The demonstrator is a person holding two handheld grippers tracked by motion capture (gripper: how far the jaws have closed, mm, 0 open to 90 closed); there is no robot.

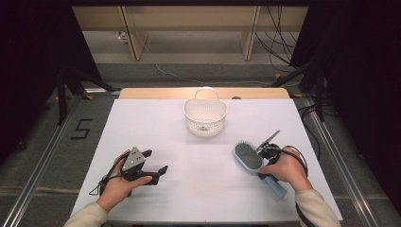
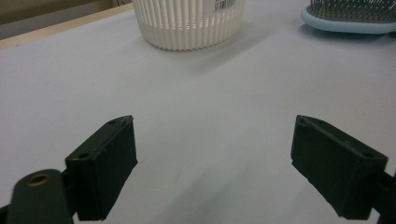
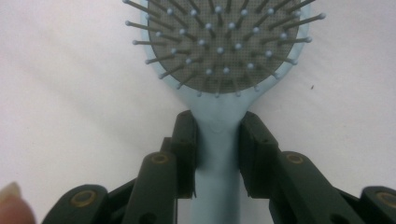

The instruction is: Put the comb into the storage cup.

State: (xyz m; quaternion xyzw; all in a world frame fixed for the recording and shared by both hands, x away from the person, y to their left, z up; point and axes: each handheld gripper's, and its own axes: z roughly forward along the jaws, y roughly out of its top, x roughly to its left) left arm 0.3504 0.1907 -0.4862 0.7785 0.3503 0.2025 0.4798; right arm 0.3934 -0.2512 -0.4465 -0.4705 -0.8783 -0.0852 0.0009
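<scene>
Your right gripper [image 3: 218, 154] pinches the light-blue plastic paddle hairbrush [image 1: 249, 158] at the neck, just below the grey bristle pad, jaws pressed on both sides of the handle. Brush lies bristles-up on the white table sheet [image 1: 198, 189], front right, handle end poking out past your right hand [image 1: 287, 171]. Your left gripper [image 1: 153, 163] sits front left on the sheet, jaws spread wide, nothing between them. White slotted plastic basket [image 1: 205, 115] with a loop handle stands at centre back, well apart from both grippers.

High view overlooks the table [image 1: 142, 142]; gripper views sit low, sharing the hairbrush [image 3: 219, 42].
</scene>
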